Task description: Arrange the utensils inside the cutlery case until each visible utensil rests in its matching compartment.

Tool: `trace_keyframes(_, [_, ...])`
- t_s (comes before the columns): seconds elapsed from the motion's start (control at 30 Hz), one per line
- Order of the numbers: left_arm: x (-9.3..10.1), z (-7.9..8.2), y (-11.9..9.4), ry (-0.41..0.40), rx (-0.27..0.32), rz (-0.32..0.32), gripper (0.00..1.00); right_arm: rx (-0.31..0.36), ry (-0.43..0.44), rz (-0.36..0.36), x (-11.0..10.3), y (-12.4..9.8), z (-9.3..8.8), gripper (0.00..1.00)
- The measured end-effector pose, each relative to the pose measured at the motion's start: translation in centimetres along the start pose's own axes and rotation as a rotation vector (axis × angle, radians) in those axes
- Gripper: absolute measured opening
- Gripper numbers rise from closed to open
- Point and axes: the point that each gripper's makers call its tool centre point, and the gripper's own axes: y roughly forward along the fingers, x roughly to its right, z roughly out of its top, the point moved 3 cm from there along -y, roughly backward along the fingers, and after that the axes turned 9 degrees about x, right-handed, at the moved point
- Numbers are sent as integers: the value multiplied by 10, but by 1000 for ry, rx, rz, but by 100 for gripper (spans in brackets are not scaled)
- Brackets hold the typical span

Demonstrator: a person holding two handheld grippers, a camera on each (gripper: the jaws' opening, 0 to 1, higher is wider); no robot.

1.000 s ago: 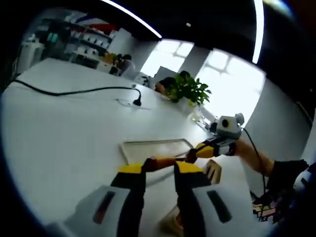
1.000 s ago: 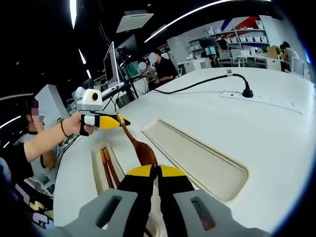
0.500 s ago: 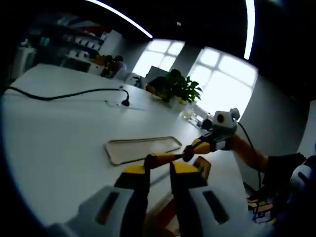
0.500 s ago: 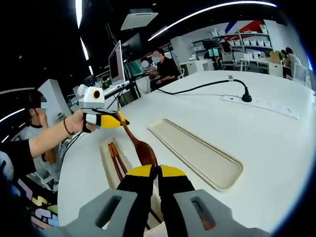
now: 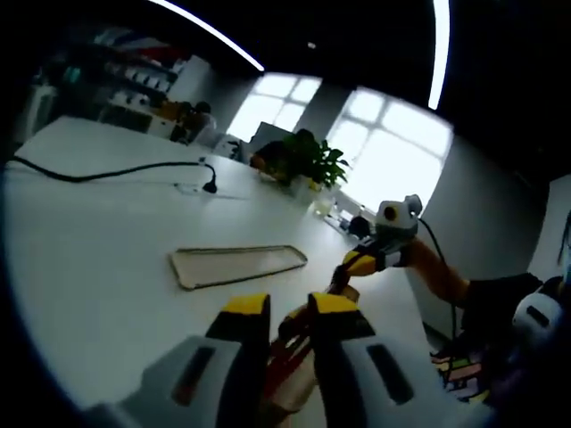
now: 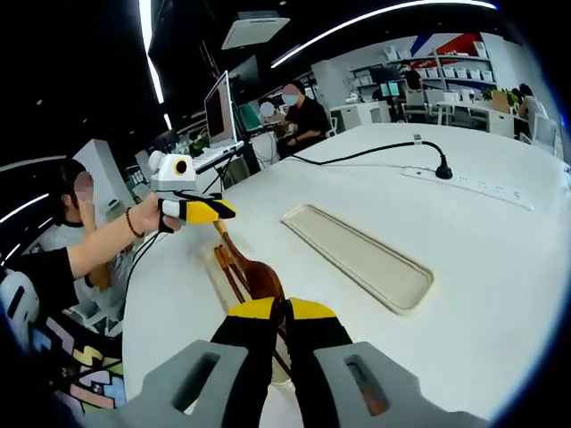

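Note:
A brown wooden spoon (image 6: 257,275) hangs over the pale wooden case base (image 6: 210,267). My right gripper (image 6: 285,308) is shut on its bowl. The handle runs up to my left gripper (image 6: 227,211), held in a hand at the left. In the left gripper view the handle (image 5: 296,323) lies between the jaws of my left gripper (image 5: 288,305). It rests against the right jaw, with a dark gap on the other side. The right gripper (image 5: 350,265) holds the far end. Reddish chopsticks (image 6: 234,267) lie in the base, also below my left jaws as chopsticks (image 5: 278,364).
The case's long shallow lid (image 6: 357,257) lies on the white table beside the base, as lid (image 5: 236,266). A power strip with a black cable (image 6: 464,178) lies farther back. A potted plant (image 5: 308,165), a monitor (image 6: 219,111) and seated people stand beyond the table edge.
Both grippers and the spoon have drifted over the case base. In the left gripper view the handle now sits lower between the jaws instead of across the tips.

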Motion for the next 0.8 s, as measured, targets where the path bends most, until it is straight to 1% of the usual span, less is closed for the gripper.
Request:
trace_keyframes(0.13, [0, -7, -2, 10, -32, -4, 17, -2, 17, 10, -3, -1, -2, 2])
trace_keyframes(0.37, [1, -8, -5, 28, -33, 0, 15, -28, 24, 21, -7, -1, -8, 2])
trace_keyframes(0.5, [5, -14, -7, 28, -50, -7, 14, -34, 42, 16, -9, 0, -10, 2])
trace_keyframes(0.57, [6, -17, -8, 45, -55, 2, 14, -35, 44, 16, -9, 1, -12, 2])
trace_keyframes(0.7, [5, -23, -9, 102, -67, 30, 13, -52, 43, 8, -7, 3, -17, 2])
trace_keyframes(0.8, [8, -29, -10, 116, -77, 29, 13, -63, 45, 9, -7, 3, -20, 2])
